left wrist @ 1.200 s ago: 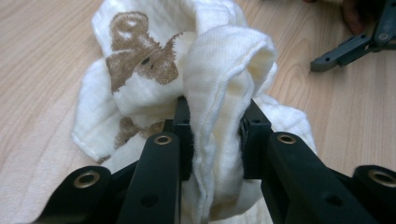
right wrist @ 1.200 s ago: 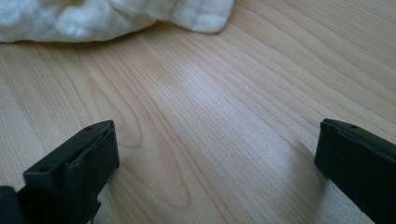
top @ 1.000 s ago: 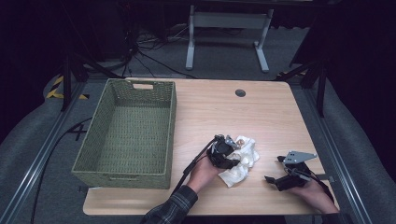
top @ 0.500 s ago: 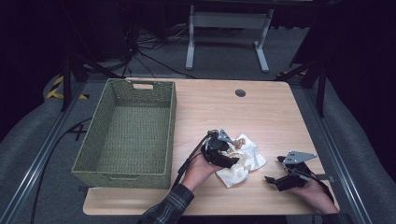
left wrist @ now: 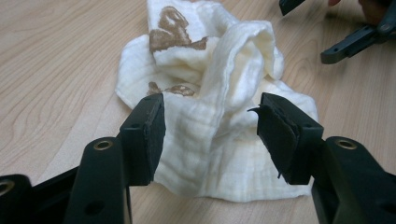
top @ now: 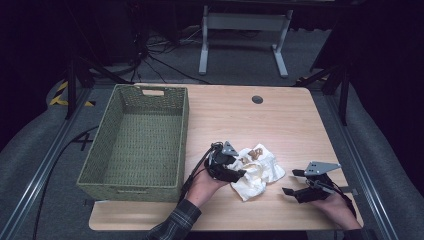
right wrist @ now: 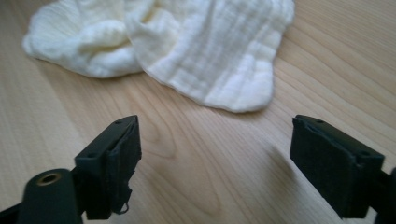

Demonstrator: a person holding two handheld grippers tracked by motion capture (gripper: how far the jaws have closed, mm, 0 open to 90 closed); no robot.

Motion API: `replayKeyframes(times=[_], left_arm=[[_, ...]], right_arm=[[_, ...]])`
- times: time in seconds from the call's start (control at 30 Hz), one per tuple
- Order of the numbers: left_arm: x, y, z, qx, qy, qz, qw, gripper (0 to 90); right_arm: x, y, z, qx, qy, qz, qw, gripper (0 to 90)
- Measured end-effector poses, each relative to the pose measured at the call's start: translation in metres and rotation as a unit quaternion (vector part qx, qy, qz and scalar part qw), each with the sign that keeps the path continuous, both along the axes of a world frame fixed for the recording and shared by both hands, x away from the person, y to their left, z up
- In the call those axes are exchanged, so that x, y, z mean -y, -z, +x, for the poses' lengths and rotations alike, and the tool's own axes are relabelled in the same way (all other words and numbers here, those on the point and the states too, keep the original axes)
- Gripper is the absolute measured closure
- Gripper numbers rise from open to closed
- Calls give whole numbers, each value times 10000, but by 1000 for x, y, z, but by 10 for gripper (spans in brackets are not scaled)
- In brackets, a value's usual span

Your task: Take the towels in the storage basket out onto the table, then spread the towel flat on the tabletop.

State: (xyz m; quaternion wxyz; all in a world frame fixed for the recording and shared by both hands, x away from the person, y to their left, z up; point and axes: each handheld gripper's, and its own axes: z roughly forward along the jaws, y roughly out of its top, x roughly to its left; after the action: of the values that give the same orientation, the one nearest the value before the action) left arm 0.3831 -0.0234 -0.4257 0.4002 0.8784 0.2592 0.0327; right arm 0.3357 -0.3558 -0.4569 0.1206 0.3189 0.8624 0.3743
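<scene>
A crumpled cream cloth (top: 259, 171) with brown print lies on the wooden table (top: 250, 120) near its front edge. My left gripper (top: 241, 172) sits at the cloth's left side and points into it. In the left gripper view the cloth (left wrist: 219, 88) bulges between and beyond the left gripper's (left wrist: 210, 133) jaws; the pads stand off it, open. Those jaws have opened and just eased in a little. My right gripper (top: 290, 182) rests right of the cloth, open over bare wood. Its (right wrist: 215, 144) jaws have just been closing, nothing between them; the cloth (right wrist: 187, 51) lies ahead.
A green woven basket (top: 185, 130) stands empty on the table's left half, close to my left hand. A round cable hole (top: 257, 99) sits near the far edge. The table's front edge runs just under both hands. The right gripper's jaws (left wrist: 306, 30) appear beyond the cloth.
My left gripper has drawn back a little to the left and its jaws have opened off the cloth. The cloth has slumped and spread wider on the table. The right hand has stayed put.
</scene>
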Motion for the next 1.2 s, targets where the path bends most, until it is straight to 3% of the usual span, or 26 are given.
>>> replayKeyframes(times=[0.2, 0.33, 0.47, 0.6, 0.67, 0.8, 0.87, 0.93, 1.1, 1.2], left_arm=[[3, 4, 0, -19, 20, 130, 9999, 449], [4, 3, 2, 68, 37, 74, 9999, 453], [13, -1, 4, 143, 60, -85, 9998, 455], [21, -3, 8, 173, 170, -59, 9997, 475], [26, -4, 12, 184, 264, -88, 9994, 527], [28, -3, 15, 127, 356, -119, 9992, 782], [24, -7, 16, 176, 320, -105, 9993, 869], [20, -10, 14, 124, 176, -250, 9995, 875], [1, -25, 15, 322, -113, -427, 9985, 877], [-4, -27, 15, 319, -227, -511, 9979, 877]], right_arm=[[-11, -6, -6, -77, -451, 310, 9985, 332], [-19, -6, -7, -151, -691, 341, 9969, 389], [-26, -6, -8, -264, -822, 458, 9952, 441], [-28, -6, -8, -283, -890, 472, 9945, 465], [-29, -6, -8, -299, -892, 495, 9943, 476], [-30, -7, -8, -305, -951, 515, 9937, 504], [-32, -7, -9, -361, -975, 549, 9931, 513], [-34, -7, -8, -331, -1028, 564, 9925, 521], [-41, -6, -5, -344, -1091, 561, 9919, 537], [-44, -6, -2, -305, -1080, 540, 9922, 546]])
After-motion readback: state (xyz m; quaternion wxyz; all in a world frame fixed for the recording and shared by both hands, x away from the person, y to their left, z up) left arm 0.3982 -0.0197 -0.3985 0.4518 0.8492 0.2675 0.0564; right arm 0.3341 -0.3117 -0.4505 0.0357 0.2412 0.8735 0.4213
